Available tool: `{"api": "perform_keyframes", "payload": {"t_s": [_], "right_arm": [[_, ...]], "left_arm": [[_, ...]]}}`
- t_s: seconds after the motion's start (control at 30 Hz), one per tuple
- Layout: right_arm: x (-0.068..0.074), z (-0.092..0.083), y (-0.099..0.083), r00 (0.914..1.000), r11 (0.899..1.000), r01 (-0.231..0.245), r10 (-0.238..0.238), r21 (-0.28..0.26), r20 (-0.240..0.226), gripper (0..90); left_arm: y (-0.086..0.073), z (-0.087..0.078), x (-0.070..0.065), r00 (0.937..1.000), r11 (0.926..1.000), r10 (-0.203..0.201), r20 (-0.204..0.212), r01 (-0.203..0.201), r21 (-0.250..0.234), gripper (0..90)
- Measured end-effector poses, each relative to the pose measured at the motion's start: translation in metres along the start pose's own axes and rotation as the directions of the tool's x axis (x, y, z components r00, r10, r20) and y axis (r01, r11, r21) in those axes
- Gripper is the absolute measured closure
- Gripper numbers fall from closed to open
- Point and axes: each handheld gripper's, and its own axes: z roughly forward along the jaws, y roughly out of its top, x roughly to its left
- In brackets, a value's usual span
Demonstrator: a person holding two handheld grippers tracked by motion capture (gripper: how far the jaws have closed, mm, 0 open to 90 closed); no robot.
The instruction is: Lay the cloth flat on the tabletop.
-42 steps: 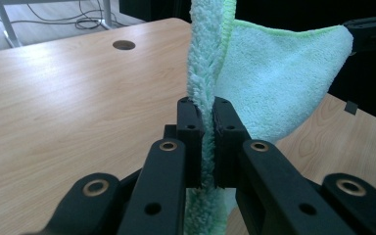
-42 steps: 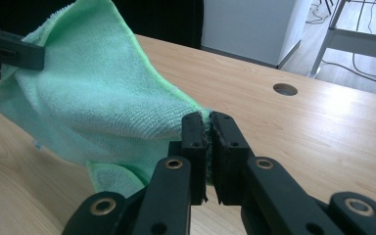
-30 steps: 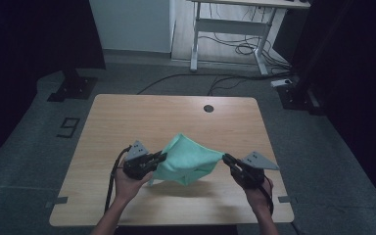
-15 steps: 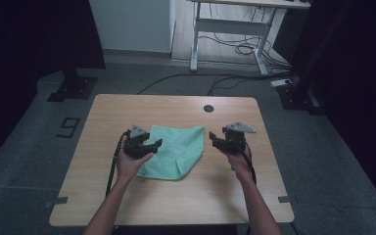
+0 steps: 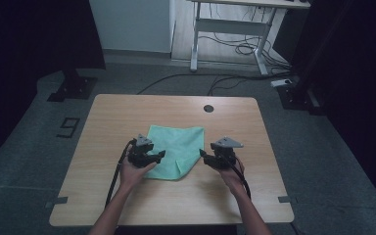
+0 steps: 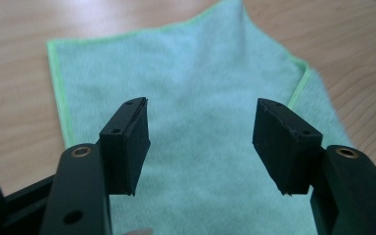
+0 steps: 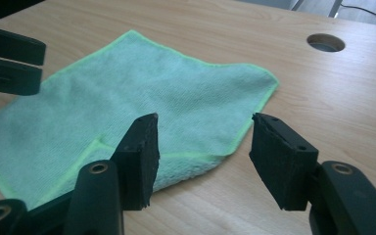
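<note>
— Green microfibre is seen at the middle of the wooden table (image 5: 103, 122): the cloth (image 5: 176, 147) lies flat, folded, with one corner doubled over at its near right edge. What is being done with it?

— A fold is judged to be just laid down. At the left, the left gripper (image 5: 157, 155) is held over the cloth's near left edge; in the left gripper view its jaws have just been opening and are parted, with nothing pinched between the pads, only cloth (image 6: 186, 98) lying beneath them.

— And at the right?

— The right gripper (image 5: 203, 154) is placed just beside the cloth's right edge, above bare wood. Its jaws have just been opening and then narrowing a little; in the right gripper view they stand apart and empty, aimed toward the turned-over corner (image 7: 176, 169).

— So the cloth is released by both?

— Yes, it is gripped by neither. Whether the left pads brush the fabric cannot be told for certain, as the view is steep.

— What is called for next?

— Probably a fresh grasp for another fold, or a tidying of the doubled corner. Each pair of jaws would have to be lowered onto an edge, closed on the fabric layers together, and lifted evenly so the stack is not dragged askew. The cable hole (image 5: 208, 108) lies well beyond and is not in the way.
</note>
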Motion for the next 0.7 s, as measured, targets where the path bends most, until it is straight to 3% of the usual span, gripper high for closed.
{"api": "perform_keyframes", "payload": {"t_s": [0.2,0.33,0.57,0.63,0.7], "right_arm": [[0.015,0.005,-0.004,0.9987,1.0,0.014,-0.014,0.015,-0.049,45.7],[0.033,0.009,-0.007,0.996,0.999,0.034,-0.032,0.023,-0.083,45.6],[0.061,0.034,-0.012,0.9915,0.994,0.068,-0.058,0.082,-0.116,44.2],[0.072,0.045,-0.015,0.9902,0.988,0.1,-0.088,0.114,-0.109,43.4],[0.074,0.047,-0.015,0.9896,0.987,0.106,-0.093,0.119,-0.11,43.4]], "left_arm": [[-0.011,-0.003,0.004,0.9998,0.9996,-0.001,0.019,0.001,0.03,39.1],[-0.017,-0.003,0.001,0.9996,0.9987,0.014,0.025,-0.015,0.048,38.7],[-0.026,0.004,-0.001,0.9996,0.9953,0.018,0.022,-0.02,0.095,38.6],[-0.029,0.006,-0.001,0.9996,0.9948,0.014,0.023,-0.016,0.101,38.5],[-0.031,0.008,-0.001,0.9997,0.9939,0.007,0.025,-0.009,0.11,38.5]]}}
